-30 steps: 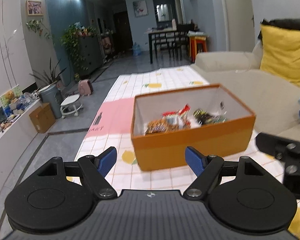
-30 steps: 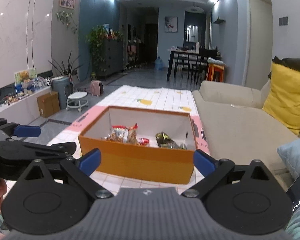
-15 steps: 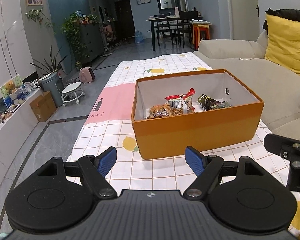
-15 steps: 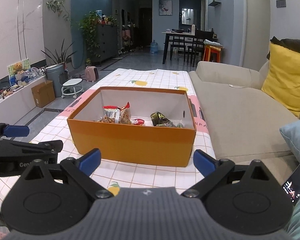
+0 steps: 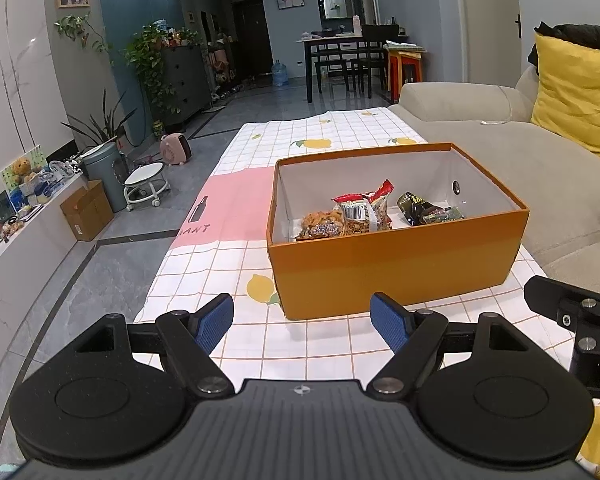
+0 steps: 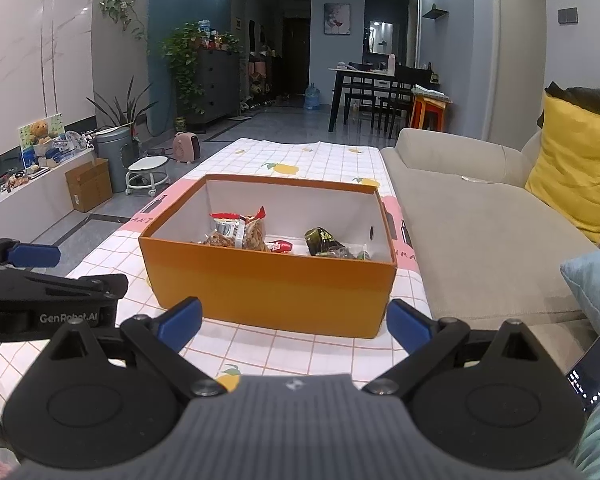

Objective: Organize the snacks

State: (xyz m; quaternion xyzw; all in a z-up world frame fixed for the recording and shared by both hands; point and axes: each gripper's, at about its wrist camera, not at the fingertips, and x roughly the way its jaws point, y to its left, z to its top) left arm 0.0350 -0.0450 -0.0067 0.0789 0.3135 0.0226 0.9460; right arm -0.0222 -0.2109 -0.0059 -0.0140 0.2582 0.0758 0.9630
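Hovering before the orange box [image 5: 396, 268] on the checked cloth [image 5: 228, 264], the left gripper [image 5: 302, 322] and right gripper [image 6: 294, 326] both stood wide open and empty. The snack packets [image 5: 364, 212] lay inside the box; any further packet probably should be dropped well over its rim. Only the right view showed a phone screen [image 6: 596, 364].

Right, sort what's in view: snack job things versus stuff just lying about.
Job:
orange box
clear snack bag with red top
dark snack packet
small red packet
left gripper, right gripper, both open and empty

Lying about:
yellow cushion
cardboard carton
white stool
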